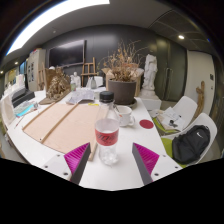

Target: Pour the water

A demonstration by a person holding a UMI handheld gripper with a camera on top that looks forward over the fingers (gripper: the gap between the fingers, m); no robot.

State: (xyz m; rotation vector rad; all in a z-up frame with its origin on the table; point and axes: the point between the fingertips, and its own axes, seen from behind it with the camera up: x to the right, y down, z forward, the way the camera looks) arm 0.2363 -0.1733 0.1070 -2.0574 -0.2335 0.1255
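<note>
A white table [120, 175] carries a wooden board [55, 122] and, further back, a dark pot of dried plants [123, 85]. A clear water bottle [106, 128] with red label and dark cap stands upright between the gripper [107, 158]'s fingers, which seem spread with gaps either side, holding nothing

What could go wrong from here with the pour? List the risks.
1. The gripper is open, with the bottle standing between the fingers on the white table. Closing off-centre could tip the tall, narrow bottle.
2. The bottle appears capped, so tilting it now would likely pour nothing.
3. The glass cup stands close behind the bottle, and a sweep of the lifted bottle might knock it over.
</note>
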